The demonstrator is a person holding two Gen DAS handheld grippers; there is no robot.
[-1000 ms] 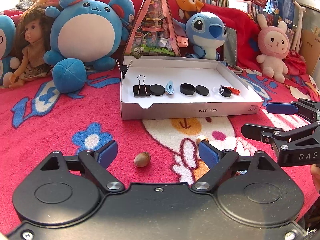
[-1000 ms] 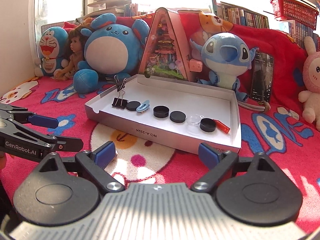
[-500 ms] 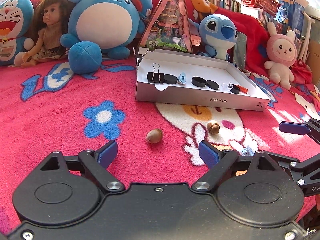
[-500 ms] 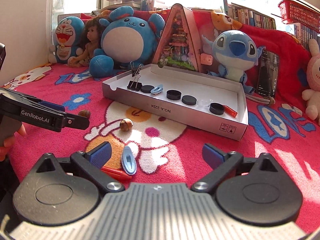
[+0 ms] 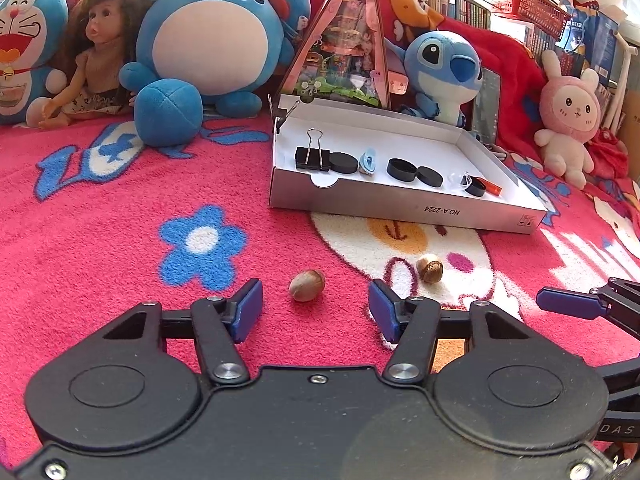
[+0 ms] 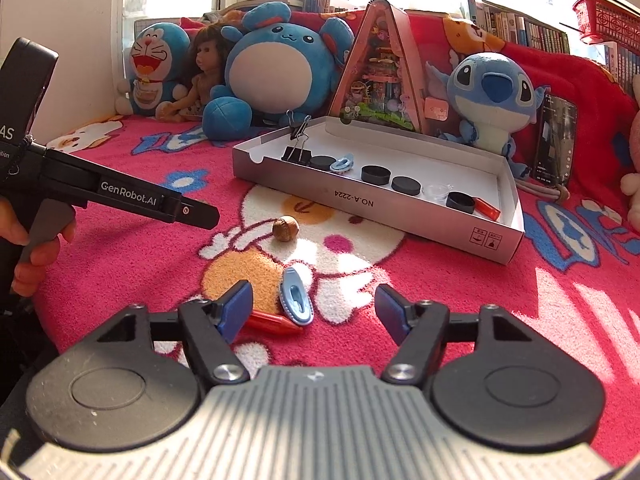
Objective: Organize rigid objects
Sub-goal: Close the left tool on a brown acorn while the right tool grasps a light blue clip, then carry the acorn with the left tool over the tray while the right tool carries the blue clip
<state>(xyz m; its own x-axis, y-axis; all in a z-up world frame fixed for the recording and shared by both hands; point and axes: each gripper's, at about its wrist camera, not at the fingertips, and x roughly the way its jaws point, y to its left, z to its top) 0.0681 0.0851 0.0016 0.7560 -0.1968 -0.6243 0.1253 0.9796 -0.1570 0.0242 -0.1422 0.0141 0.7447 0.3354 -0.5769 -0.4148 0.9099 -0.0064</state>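
Pink blanket (image 5: 100, 248) under shelved books (image 6: 516, 26); both closing fingers grasp nothing.

Both wrist cameras sit low and close over the red patterned fleece blanket (image 5: 100, 240), looking forward and slightly down toward its far edge. Both views share the shallow white cardboard box (image 5: 404, 206) (image 6: 372, 204), the right view from farther right.

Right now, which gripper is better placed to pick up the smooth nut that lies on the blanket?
Left. The smooth nut lies just ahead of the left gripper, between its closing fingers. The right gripper faces the blue clip instead.
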